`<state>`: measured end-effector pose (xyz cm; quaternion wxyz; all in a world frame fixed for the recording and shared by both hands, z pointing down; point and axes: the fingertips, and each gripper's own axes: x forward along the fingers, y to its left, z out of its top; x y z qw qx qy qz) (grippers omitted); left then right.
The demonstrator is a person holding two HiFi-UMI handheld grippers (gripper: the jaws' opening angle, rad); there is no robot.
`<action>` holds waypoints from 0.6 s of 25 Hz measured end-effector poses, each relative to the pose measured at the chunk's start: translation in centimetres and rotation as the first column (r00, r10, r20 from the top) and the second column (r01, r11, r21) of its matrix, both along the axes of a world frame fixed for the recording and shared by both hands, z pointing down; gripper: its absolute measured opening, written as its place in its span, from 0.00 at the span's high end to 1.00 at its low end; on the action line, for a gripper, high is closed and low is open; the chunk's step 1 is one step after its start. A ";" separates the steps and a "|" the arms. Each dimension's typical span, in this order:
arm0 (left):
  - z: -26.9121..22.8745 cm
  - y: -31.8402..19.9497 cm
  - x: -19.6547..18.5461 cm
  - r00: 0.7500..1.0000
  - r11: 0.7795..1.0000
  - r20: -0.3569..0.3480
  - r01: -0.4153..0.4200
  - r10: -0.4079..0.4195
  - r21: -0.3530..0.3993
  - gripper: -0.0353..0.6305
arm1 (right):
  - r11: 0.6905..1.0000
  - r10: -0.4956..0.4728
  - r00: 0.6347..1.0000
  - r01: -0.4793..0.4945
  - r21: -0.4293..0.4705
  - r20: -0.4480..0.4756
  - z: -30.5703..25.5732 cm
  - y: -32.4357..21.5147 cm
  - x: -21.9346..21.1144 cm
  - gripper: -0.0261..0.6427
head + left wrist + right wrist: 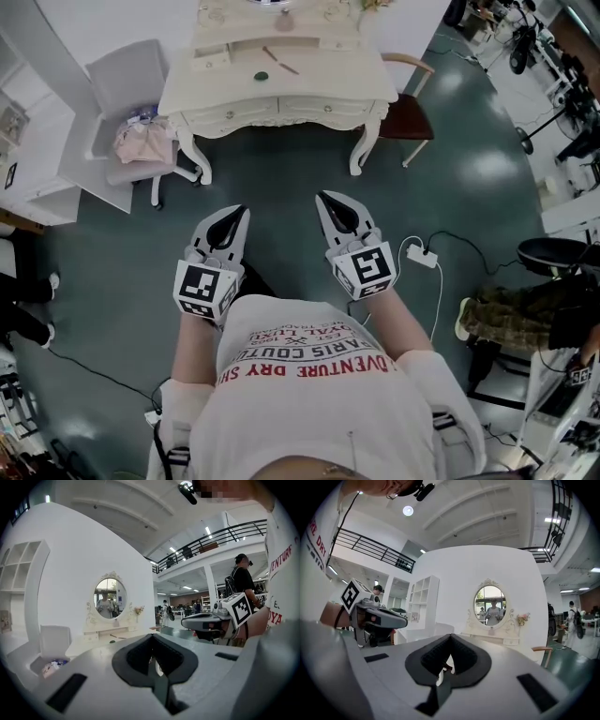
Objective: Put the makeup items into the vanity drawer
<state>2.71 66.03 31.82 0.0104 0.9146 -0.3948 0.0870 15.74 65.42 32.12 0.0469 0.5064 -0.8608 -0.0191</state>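
Note:
The cream vanity table (281, 94) stands far ahead on the floor, with closed drawers (281, 111) along its front. On its top lie a small dark round item (262, 76) and a thin brush-like stick (281, 62). My left gripper (238, 214) and right gripper (327, 199) are held side by side in front of my body, well short of the table. Both are shut with nothing between the jaws. The left gripper view has the oval mirror (109, 597) and tabletop in the distance, past the shut jaws of the left gripper (152, 637). The right gripper (450, 637) points the same way.
A grey chair (131, 94) with a pink cloth (143, 142) stands left of the vanity. A wooden chair (408, 112) is at its right. A white power strip (422, 255) and cable lie on the green floor to my right. White shelving (28, 141) is at far left.

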 end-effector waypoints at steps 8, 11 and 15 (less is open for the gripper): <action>0.6 -12.2 -2.8 0.997 0.997 0.004 -0.073 0.073 -0.018 0.94 | 0.999 0.053 0.998 -0.053 0.010 -0.026 0.3 -11.2 -3.5 0.96; -0.1 -18.7 -4.7 0.995 0.995 -0.003 -0.100 0.100 -0.009 0.94 | 0.997 0.080 0.996 -0.080 -0.001 -0.034 0.1 -17.4 -5.3 0.96; -0.6 -27.4 -8.0 0.992 0.993 -0.015 -0.122 0.122 -0.002 0.94 | 0.992 0.122 0.991 -0.122 -0.006 -0.046 -0.2 -25.8 -8.0 0.96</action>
